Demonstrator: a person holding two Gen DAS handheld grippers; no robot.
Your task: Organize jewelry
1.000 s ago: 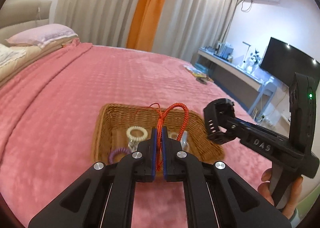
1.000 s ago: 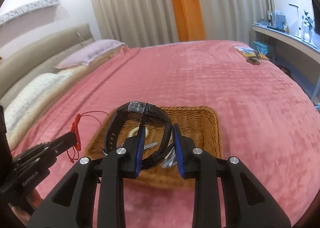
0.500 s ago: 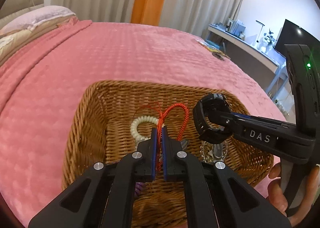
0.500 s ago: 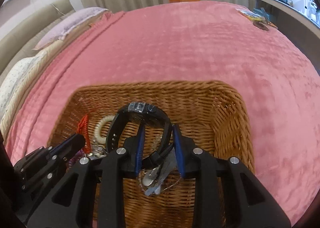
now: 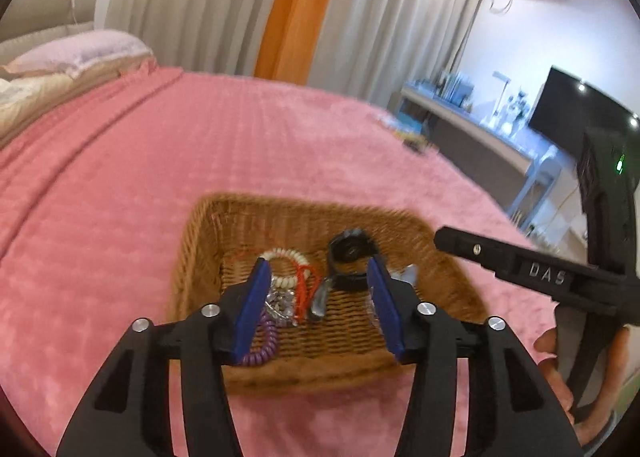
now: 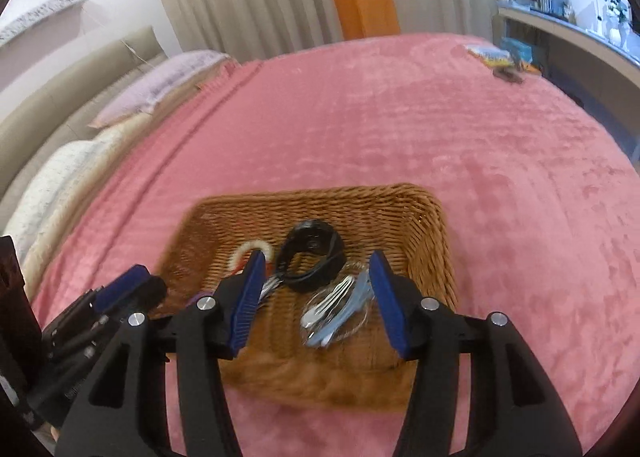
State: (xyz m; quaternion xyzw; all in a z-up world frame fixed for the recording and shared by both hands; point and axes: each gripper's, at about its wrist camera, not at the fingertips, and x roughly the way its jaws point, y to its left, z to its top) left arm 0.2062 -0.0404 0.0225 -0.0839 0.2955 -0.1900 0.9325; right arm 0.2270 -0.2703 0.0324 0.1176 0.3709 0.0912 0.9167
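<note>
left wrist view: left gripper [image 5: 318,289] fingers spread wide, holding nothing, above blurred basket [image 5: 200,241] on the bed [image 5: 120,185]; its pads hide part of the jewelry; right gripper [image 6: 316,289] likewise wide apart; watch [image 6: 310,253] lies inside

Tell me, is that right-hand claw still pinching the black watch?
Apart. The right wrist view shows the right gripper with jaws wide open, and the black watch lying free in the wicker basket beyond them.
</note>
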